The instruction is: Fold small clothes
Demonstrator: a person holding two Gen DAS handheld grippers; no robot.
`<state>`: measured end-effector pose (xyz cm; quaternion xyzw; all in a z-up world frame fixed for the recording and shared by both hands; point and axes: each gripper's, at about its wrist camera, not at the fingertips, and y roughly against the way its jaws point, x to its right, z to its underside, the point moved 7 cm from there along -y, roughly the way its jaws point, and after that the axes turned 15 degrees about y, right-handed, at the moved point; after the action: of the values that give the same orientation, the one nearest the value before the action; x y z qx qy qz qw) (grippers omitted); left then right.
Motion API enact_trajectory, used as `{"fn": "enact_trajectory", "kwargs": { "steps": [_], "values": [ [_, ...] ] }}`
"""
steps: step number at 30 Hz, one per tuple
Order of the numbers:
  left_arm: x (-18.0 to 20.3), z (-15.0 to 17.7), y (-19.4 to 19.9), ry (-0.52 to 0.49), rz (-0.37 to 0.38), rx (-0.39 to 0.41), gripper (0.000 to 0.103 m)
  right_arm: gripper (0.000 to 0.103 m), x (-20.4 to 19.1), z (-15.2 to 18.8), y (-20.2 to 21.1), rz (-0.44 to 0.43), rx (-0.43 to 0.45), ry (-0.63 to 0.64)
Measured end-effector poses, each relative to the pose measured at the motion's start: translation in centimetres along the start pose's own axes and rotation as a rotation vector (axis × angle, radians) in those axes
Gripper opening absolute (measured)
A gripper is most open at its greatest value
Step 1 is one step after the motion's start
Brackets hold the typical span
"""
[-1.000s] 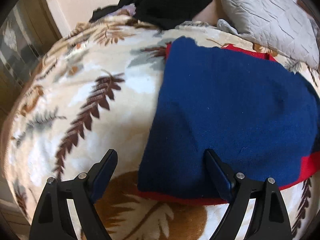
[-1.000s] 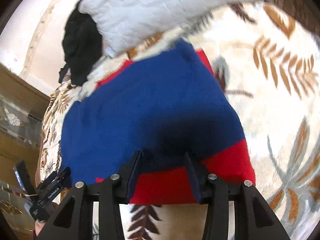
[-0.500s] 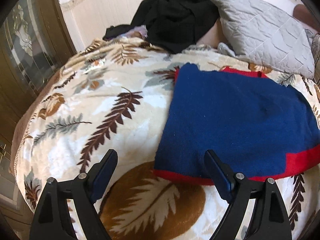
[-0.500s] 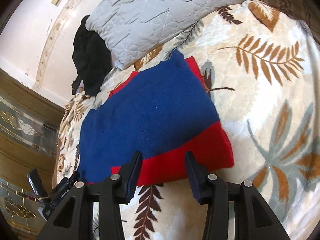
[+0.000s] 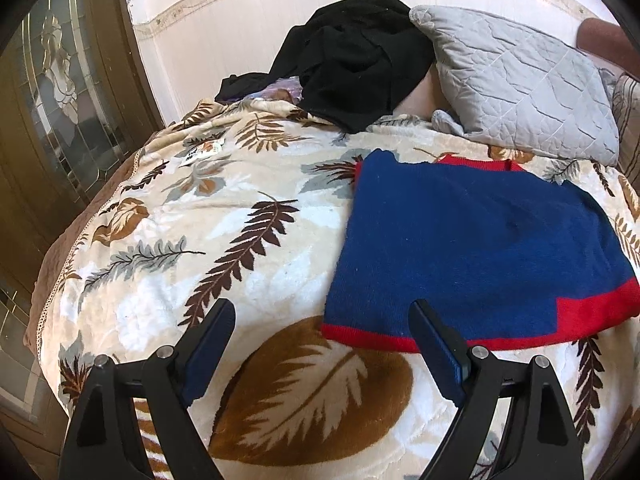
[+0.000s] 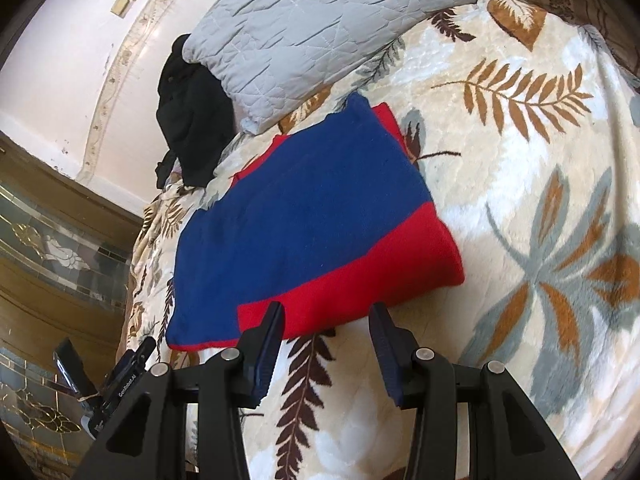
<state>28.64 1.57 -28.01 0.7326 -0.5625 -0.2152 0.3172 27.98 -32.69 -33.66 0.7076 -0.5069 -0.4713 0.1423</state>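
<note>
Here, one folded garment [image 5: 472, 248], two tools.

navy garment [image 5: 472, 248] with red trim; cream blanket [image 5: 168, 240] with brown leaves; grey pillow [image 5: 520, 80].

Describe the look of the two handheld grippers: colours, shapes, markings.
Both the left gripper and the right gripper have matte black angular frames with triangular cut-outs, silver round screw heads and flat dark-blue pads inside each finger. No cables or sleeves are visible.
</note>
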Motion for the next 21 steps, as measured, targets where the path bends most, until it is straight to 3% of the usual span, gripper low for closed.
{"fn": "enact_trajectory", "kwargs": {
  "steps": [21],
  "values": [
    [-0.3,0.3,1.7,-0.008,0.027,0.039,0.089,0.049,-0.9,1.5,0.0,-0.031,-0.014,0.013]
  ]
}}
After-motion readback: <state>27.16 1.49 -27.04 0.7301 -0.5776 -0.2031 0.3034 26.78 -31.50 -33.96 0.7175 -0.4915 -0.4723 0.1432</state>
